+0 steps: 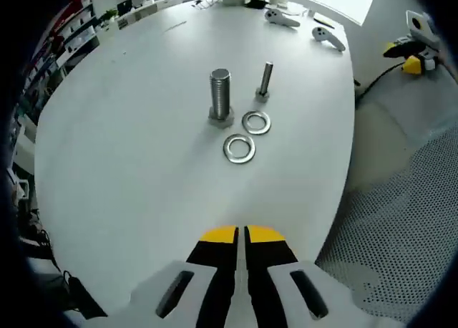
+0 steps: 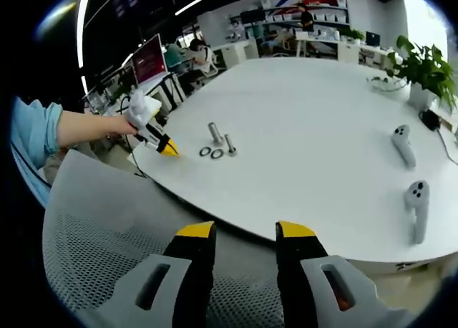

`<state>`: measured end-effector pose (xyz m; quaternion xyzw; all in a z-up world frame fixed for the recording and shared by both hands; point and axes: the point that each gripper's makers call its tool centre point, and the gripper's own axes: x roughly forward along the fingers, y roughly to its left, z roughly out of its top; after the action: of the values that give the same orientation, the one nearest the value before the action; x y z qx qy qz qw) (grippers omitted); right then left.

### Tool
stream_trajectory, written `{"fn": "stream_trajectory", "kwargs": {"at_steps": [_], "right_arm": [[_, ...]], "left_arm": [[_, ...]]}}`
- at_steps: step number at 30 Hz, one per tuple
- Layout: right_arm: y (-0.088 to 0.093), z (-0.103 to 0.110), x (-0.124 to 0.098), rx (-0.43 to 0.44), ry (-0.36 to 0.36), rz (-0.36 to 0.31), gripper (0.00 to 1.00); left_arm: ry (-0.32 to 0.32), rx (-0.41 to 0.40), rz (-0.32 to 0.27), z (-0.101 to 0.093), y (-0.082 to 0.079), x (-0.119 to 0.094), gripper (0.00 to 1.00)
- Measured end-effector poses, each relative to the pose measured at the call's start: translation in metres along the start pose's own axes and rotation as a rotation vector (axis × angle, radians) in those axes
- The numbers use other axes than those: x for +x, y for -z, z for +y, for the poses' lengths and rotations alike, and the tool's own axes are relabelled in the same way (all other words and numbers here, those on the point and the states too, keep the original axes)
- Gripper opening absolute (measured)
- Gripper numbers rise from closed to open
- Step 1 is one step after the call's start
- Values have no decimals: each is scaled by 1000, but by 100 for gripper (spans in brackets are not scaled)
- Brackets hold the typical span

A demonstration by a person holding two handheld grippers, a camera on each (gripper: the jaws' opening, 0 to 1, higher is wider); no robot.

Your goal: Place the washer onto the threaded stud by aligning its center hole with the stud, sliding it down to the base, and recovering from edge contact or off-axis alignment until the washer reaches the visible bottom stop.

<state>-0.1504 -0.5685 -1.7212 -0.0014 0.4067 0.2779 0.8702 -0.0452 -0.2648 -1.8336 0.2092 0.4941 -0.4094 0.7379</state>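
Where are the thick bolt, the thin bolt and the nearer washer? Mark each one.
thick bolt (image 1: 220, 92), left gripper view, on its threaded shaft.
thin bolt (image 1: 266, 77), left gripper view, on its upright shaft.
nearer washer (image 1: 228, 151), left gripper view, on the ring's left side.

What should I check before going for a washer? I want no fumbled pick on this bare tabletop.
1. Left gripper free: ok, jaws shut with nothing between them.
2. Right gripper free: ok, jaws open, hanging off the table over a mesh chair.
3. Washers reachable: ok, near washer and far washer lie flat, apart.
4. Large stud upright: ok.
5. Small bolt upright: ok.
6. Which washer fits which stud: cannot tell.
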Motion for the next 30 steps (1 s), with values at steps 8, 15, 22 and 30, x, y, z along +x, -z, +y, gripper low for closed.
{"fn": "stream_trajectory", "kwargs": {"at_steps": [8,15,22,30], "right_arm": [[-1,1,1,-7,-10,-1,35],[0,5,1,-21,-30,9,32],[-2,-3,0,-18,0,-1,34],[-1,-1,1,-22,-12,5,33]], "left_arm": [[24,142,-10,-12,-36,24,24],[14,208,19,-14,-45,34,29],[0,236,45,-11,-40,39,30],[-2,242,30,-10,-46,42,31]]}}
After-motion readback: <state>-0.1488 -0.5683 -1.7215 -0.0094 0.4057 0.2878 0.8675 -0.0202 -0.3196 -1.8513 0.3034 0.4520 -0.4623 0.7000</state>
